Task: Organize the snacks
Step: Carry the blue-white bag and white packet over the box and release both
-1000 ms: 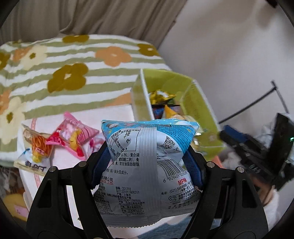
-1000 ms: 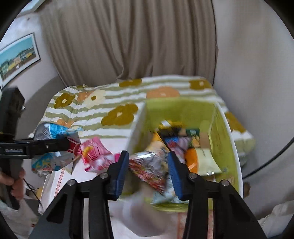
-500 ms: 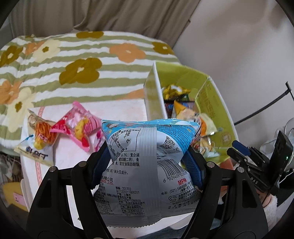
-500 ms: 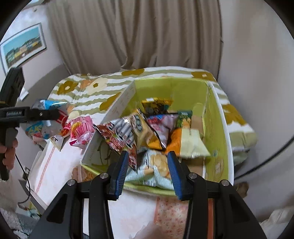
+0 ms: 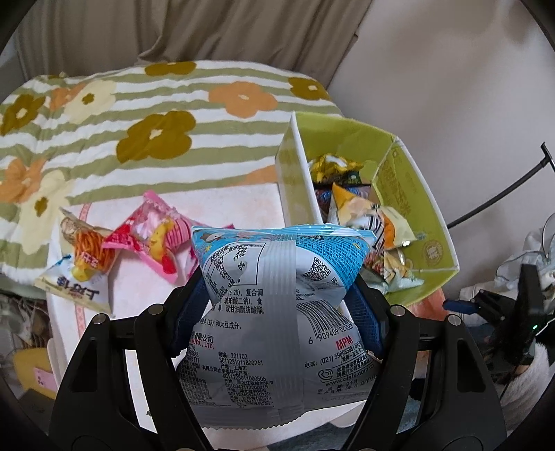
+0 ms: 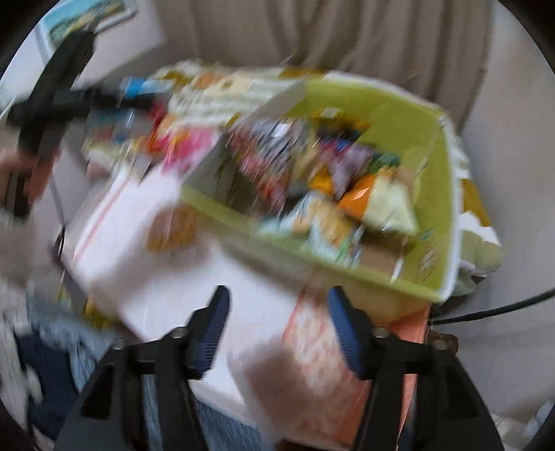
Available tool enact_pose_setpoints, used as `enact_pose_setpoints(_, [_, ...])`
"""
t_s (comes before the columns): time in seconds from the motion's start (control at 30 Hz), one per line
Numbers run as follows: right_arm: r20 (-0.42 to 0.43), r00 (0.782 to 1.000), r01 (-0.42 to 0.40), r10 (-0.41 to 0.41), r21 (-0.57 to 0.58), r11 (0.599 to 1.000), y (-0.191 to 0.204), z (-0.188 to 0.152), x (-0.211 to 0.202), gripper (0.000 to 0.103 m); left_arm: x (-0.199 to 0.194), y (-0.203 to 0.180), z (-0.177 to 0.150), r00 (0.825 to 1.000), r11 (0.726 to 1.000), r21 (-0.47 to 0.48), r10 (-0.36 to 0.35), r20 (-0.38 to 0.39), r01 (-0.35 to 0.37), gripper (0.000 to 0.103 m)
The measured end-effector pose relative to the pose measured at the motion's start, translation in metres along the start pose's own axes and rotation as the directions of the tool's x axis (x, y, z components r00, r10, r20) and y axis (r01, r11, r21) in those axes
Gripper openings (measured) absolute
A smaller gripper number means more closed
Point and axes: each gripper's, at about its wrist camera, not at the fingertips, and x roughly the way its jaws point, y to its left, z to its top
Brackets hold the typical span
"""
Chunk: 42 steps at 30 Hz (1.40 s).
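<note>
My left gripper (image 5: 281,305) is shut on a blue and silver snack bag (image 5: 277,312), held above the white table, left of and in front of the green box (image 5: 412,194). The box holds several snack packets (image 5: 367,215). A pink packet (image 5: 152,236) and an orange noodle packet (image 5: 83,263) lie on the table to the left. My right gripper (image 6: 277,326) is open and empty, in front of the green box (image 6: 430,166); its view is blurred. The left gripper (image 6: 69,100) with the blue bag shows at upper left there.
A bed with a floral green-striped blanket (image 5: 138,114) lies behind the table (image 5: 222,197). A curtain (image 5: 173,31) and a pale wall are behind. A black cable (image 5: 499,194) runs at right. Clutter lies below the table edges.
My right gripper has pulled back and down from the green box, its view now blurred. My left gripper has kept the blue bag and shifted a little toward the box.
</note>
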Motion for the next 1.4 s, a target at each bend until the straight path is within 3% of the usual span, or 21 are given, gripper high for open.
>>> enact_pose_setpoints(0.07, [-0.085,0.996,-0.024,0.020,-0.036,0.999,0.000,-0.012,0.016,0.079,0.002,-0.001,-0.003,1.000,1.000,0.003,0.005,-0.015,-0.005,0.073])
enact_pose_setpoints(0.27, [-0.239,0.967,-0.116,0.093,-0.084,0.990,-0.005,-0.039,0.053,0.079,0.008,-0.004,-0.014,0.999,1.000,0.006,0.016,-0.047,-0.016,0.073])
enact_pose_setpoints(0.6, [-0.337,0.934,-0.175,0.114,-0.155,0.972,-0.007,-0.045,0.097,0.079,0.019,-0.009,-0.029,0.997,1.000,-0.017,0.025,-0.074,-0.026,0.073])
enact_pose_setpoints(0.7, [-0.360,0.931,-0.144,0.056,-0.223,0.964,0.003,-0.052,0.108,0.079,0.020,-0.009,-0.032,0.997,0.999,-0.029,0.027,-0.078,-0.030,0.073])
enact_pose_setpoints(0.77, [-0.356,0.934,-0.120,0.019,-0.263,0.957,0.009,-0.058,0.114,0.071,0.020,-0.008,-0.034,0.996,0.999,-0.033,0.031,-0.078,-0.034,0.073])
enact_pose_setpoints(1.1, [-0.222,0.975,-0.044,-0.011,-0.243,0.969,0.020,-0.053,0.102,0.065,0.006,-0.003,-0.038,0.997,0.997,-0.045,0.051,-0.062,-0.054,0.073])
enact_pose_setpoints(1.4, [-0.023,0.998,-0.065,0.063,-0.128,0.990,0.033,-0.020,0.028,0.065,-0.020,-0.025,-0.019,0.998,0.998,0.001,0.055,-0.005,-0.055,0.073])
